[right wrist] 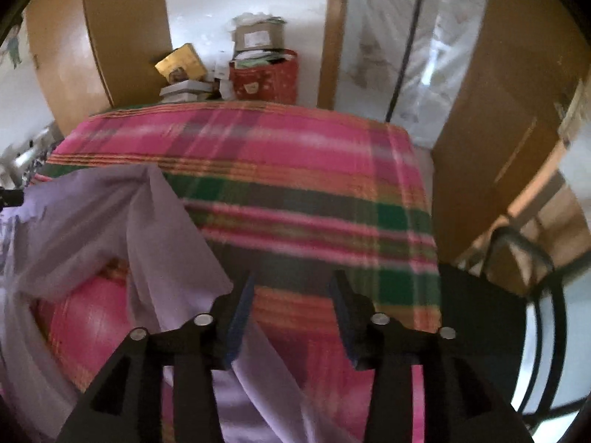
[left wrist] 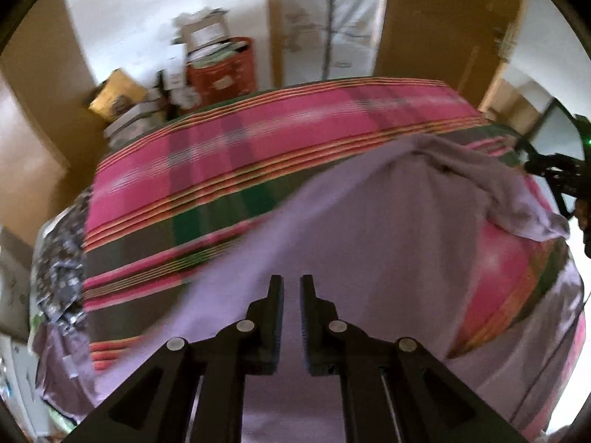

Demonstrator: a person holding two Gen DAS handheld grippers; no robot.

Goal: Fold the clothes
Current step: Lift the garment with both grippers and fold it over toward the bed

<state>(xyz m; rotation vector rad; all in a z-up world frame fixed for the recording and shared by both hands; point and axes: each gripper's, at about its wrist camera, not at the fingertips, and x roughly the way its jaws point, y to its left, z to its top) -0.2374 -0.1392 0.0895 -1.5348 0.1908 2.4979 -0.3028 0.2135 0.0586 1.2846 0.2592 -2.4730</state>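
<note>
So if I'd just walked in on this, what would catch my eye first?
Probably the bright pink and green plaid cloth spread over the whole work surface. Next, the pale lilac garment lying rumpled across it, with pink showing through a gap in its folds. Then the two black grippers above it: the left gripper with a narrow slit between its fingers over the lilac cloth, the right gripper spread open beside the garment's edge.

One lilac garment (left wrist: 369, 229) lies on one pink-and-green plaid cover (left wrist: 258, 140). Two black grippers show, the left gripper (left wrist: 291, 284) and the right gripper (right wrist: 293, 284). Beyond the cover's far edge stands one red bag (right wrist: 266, 75) beside one yellow box (right wrist: 181, 61).
</note>
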